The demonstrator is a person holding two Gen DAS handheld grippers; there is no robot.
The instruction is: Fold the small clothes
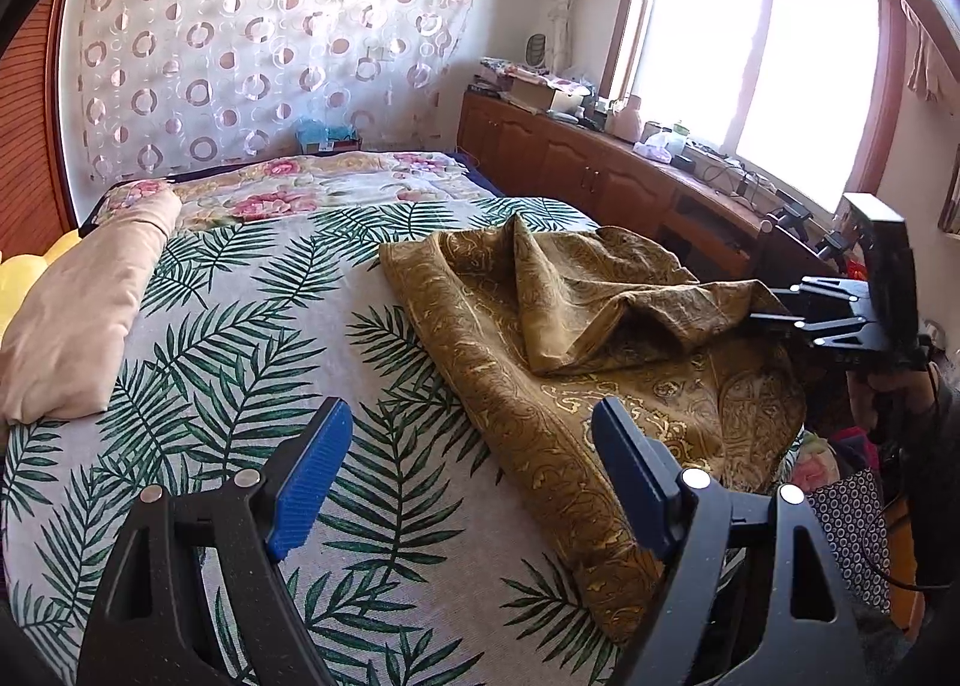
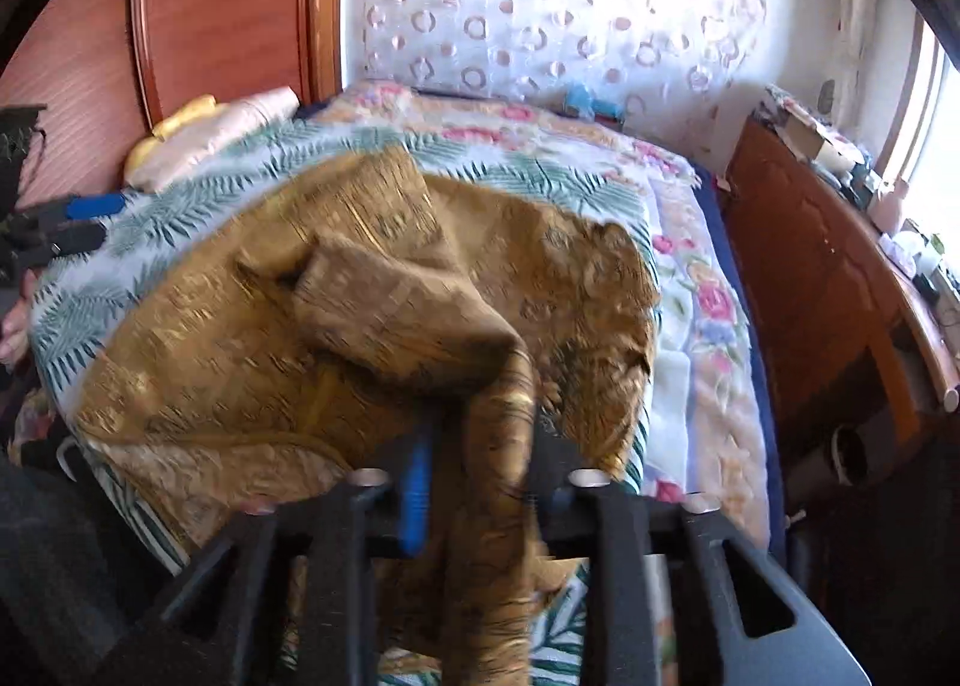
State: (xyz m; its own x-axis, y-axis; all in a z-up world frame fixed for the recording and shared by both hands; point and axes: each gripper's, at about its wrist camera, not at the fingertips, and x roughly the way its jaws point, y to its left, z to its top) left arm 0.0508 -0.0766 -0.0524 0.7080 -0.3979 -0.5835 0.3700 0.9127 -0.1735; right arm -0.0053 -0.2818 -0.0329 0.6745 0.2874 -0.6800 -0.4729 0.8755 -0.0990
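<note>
Two grippers in view, both over a bed covered by a palm-leaf sheet [image 1: 252, 326].

Task item: one gold-brown patterned cloth [image 1: 600, 362], lying on the right half of the sheet as the left wrist camera sees it. It is crumpled, not flat. A loose fold stands up in a ridge near its middle; its near edge runs to the edge of the bed.

Left gripper [image 1: 474, 464]: blue-padded fingers stand wide apart, nothing between them. It hovers above the sheet, pointing down at a slant. The right pad is over the cloth's near-left border; contact cannot be told. The left pad is over bare sheet.

Right gripper [image 2: 480, 476]: a bunched strip of the cloth [image 2: 372, 290] runs up between the two fingers. The left blue pad [image 2: 415, 494] shows beside the strip; the right pad is mostly hidden by fabric. This view is motion-blurred, so I cannot tell if the pads press on the cloth or merely flank it. In the left wrist view this gripper sits at the cloth's far right edge, with fabric drawn toward its tips.

Surroundings: a beige pillow [image 1: 84, 320] at the left of the bed, well apart from the cloth. A floral quilt [image 1: 312, 188] lies beyond the leaf sheet. A wooden cabinet [image 1: 600, 158] runs under the window [image 1: 762, 62].
</note>
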